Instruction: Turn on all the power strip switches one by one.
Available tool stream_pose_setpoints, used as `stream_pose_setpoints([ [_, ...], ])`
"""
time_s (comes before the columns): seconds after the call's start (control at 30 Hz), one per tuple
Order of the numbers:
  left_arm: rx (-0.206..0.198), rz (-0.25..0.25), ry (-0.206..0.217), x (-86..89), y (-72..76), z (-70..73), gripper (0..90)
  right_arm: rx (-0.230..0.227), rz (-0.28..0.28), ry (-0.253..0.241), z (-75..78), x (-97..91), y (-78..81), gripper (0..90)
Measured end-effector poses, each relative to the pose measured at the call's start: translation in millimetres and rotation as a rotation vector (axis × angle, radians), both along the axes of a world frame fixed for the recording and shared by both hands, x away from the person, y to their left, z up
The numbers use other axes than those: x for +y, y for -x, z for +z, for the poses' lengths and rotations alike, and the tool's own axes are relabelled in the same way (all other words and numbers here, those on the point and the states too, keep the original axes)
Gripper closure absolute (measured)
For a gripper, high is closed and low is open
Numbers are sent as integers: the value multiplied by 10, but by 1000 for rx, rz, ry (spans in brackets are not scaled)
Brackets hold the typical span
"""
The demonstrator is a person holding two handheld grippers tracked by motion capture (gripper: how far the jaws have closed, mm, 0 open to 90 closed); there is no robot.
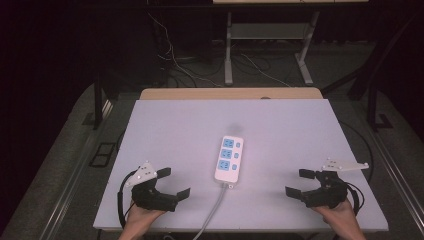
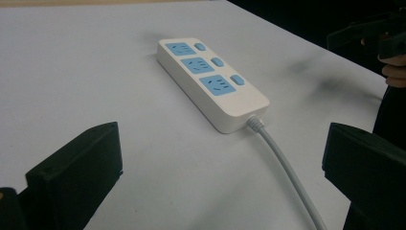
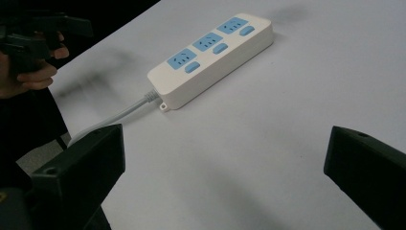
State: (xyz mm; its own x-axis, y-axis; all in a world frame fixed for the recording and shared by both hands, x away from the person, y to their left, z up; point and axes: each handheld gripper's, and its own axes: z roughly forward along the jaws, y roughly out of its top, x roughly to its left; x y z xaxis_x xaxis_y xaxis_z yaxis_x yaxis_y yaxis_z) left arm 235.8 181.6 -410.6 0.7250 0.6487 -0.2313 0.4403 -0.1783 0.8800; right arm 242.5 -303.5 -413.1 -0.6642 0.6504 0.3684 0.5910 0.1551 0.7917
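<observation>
A white power strip [image 1: 229, 158] with three blue sockets and blue switches lies flat near the middle of the white table [image 1: 280, 125]; its grey cable [image 1: 214, 207] runs off the near edge. My left gripper [image 1: 173, 182] rests near the front left, open, jaws wide apart with nothing between them. My right gripper [image 1: 299, 182] sits at the front right, also open and empty. Both point inward at the strip [image 2: 210, 79] [image 3: 210, 57], well short of it. The left gripper view has the cable [image 2: 287, 172] between its jaws, farther off on the table.
The table's wooden far edge [image 1: 230, 93] borders a dark floor with cables and a metal stand [image 1: 229, 50]. In the left gripper view the other hand and gripper [image 2: 383, 43] appear at the top right; in the right gripper view, at the top left [image 3: 33, 43].
</observation>
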Motion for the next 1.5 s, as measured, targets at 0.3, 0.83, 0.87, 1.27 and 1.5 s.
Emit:
stream_pose_setpoints([
  [0.3, 8, -2, -10, 22, 11, 7, 0, -1, -8, 1, -5, -2, -9, 2],
  [0.83, 24, -28, -57, 7, 0, 82, 0, 16, -6, 16, -44, 6, -31, 2],
  [0.87, 26, -30, -59, 6, -1, 88, 0, 15, -2, 17, -46, 5, -32, 2],
  [1.27, 58, -76, -110, -12, -62, 177, 0, 13, -4, 17, -49, -8, -24, 2],
  [1.5, 44, -90, -120, -43, -125, 288, 0, 7, -5, 12, -53, -24, -22, 2],
])
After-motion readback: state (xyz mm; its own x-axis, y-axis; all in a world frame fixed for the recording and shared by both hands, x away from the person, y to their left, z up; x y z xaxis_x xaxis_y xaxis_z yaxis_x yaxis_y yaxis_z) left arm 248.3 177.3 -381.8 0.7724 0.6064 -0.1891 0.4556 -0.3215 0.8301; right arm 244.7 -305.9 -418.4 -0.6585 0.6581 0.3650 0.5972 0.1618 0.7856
